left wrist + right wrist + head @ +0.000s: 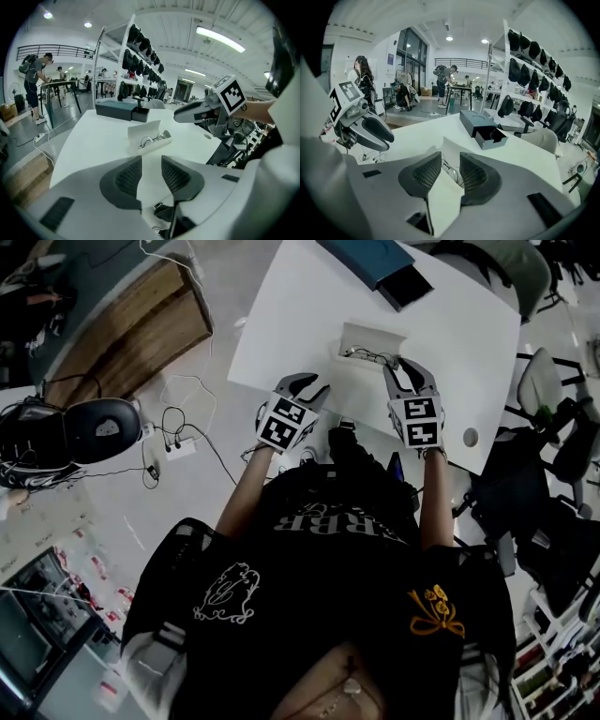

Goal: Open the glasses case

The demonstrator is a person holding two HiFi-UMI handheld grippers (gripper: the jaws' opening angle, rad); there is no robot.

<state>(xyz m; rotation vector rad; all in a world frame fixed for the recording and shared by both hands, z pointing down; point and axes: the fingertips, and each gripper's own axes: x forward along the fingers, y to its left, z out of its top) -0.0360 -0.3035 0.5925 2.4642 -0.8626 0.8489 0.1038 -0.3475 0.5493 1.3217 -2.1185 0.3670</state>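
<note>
Your glasses case already lies open at the counter's upper centre, glasses showing, so with left gripper and right gripper both parted and empty, I'd judge you need only back clear.

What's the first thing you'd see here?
A white case lies open on the white table, with glasses inside. Close to it hover the left gripper and right gripper, jaws apart, empty. A dark box sits at the far edge.
</note>
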